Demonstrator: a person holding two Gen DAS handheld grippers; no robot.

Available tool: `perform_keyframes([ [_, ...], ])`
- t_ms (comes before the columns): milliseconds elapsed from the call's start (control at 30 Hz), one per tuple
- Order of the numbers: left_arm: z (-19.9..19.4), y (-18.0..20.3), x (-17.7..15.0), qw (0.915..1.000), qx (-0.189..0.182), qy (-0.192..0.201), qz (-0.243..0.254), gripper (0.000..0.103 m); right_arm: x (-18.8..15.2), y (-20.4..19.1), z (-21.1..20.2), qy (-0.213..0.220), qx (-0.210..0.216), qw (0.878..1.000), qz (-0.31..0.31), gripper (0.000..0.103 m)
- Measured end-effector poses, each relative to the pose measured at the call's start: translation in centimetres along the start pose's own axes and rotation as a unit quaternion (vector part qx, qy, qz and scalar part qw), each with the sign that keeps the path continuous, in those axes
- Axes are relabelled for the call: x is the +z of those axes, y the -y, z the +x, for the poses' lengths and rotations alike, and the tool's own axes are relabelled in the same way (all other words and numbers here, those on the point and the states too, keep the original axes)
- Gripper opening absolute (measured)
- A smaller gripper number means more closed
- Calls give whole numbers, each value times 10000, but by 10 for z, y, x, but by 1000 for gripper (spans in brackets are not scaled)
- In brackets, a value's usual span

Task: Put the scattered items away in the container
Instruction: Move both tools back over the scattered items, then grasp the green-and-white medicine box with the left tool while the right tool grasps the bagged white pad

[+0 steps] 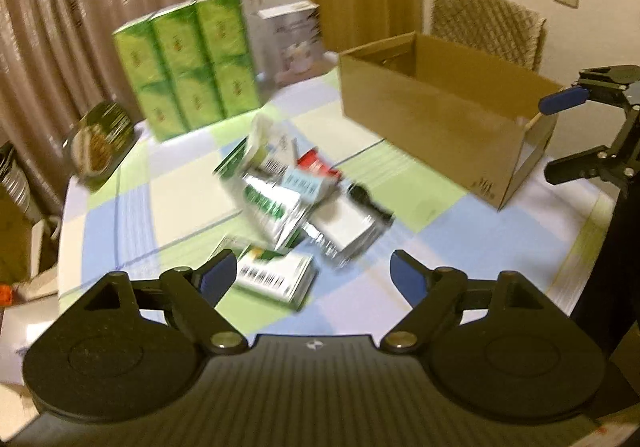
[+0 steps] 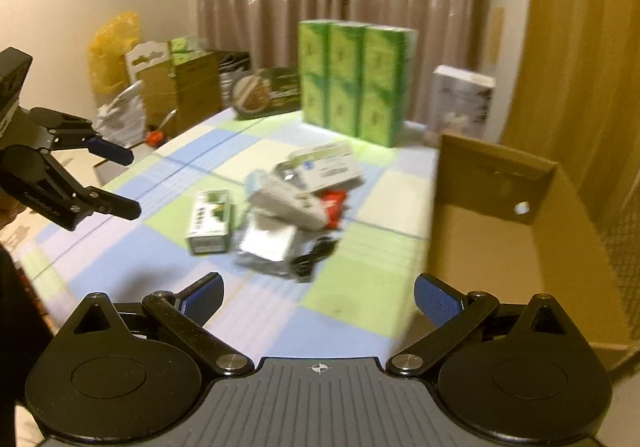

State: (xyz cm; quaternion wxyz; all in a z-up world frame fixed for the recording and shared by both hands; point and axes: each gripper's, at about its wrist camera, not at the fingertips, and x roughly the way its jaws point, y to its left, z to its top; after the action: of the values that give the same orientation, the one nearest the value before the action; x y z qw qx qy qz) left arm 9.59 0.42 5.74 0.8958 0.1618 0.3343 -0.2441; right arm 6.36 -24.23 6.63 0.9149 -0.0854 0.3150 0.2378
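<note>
A blurred heap of small packages (image 1: pixel 288 191) lies mid-table: green-and-white boxes, a silver pouch, a red packet and a black item. One green-and-white box (image 1: pixel 276 279) sits nearest my left gripper (image 1: pixel 312 275), which is open and empty just above the table. The open cardboard box (image 1: pixel 436 115) stands to the right of the heap. In the right wrist view the heap (image 2: pixel 288 207) lies ahead, the cardboard box (image 2: pixel 500 231) at right. My right gripper (image 2: pixel 320 299) is open and empty. The left gripper (image 2: pixel 128 183) shows at that view's left edge.
A stack of green cartons (image 1: pixel 188 63) and a white carton (image 1: pixel 292 43) stand at the table's far side, with a round food pack (image 1: pixel 100 139) beside them. A chair (image 1: pixel 488 27) sits behind the cardboard box. Clutter and boxes (image 2: pixel 176 87) lie beyond the table edge.
</note>
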Motion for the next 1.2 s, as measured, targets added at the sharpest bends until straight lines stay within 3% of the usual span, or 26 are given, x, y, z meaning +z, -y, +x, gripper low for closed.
perform_keyframes([
  [367,4,-21,-24,9996,102,-229,-122,94,0,-30,22,-167,239,9995,-138,99],
  [600,24,-26,-30,9989,93,-405,-205,95,1,-32,55,-361,304,9989,-79,99],
  [700,36,-30,-31,9971,326,-540,-434,95,1,-32,75,-460,298,9985,-68,99],
  [933,57,-45,-32,9855,833,-629,-1338,95,6,-28,123,-605,166,9974,364,99],
  [1200,80,-54,-32,9687,1018,-558,-2197,95,12,-26,166,-606,89,9935,963,94],
])
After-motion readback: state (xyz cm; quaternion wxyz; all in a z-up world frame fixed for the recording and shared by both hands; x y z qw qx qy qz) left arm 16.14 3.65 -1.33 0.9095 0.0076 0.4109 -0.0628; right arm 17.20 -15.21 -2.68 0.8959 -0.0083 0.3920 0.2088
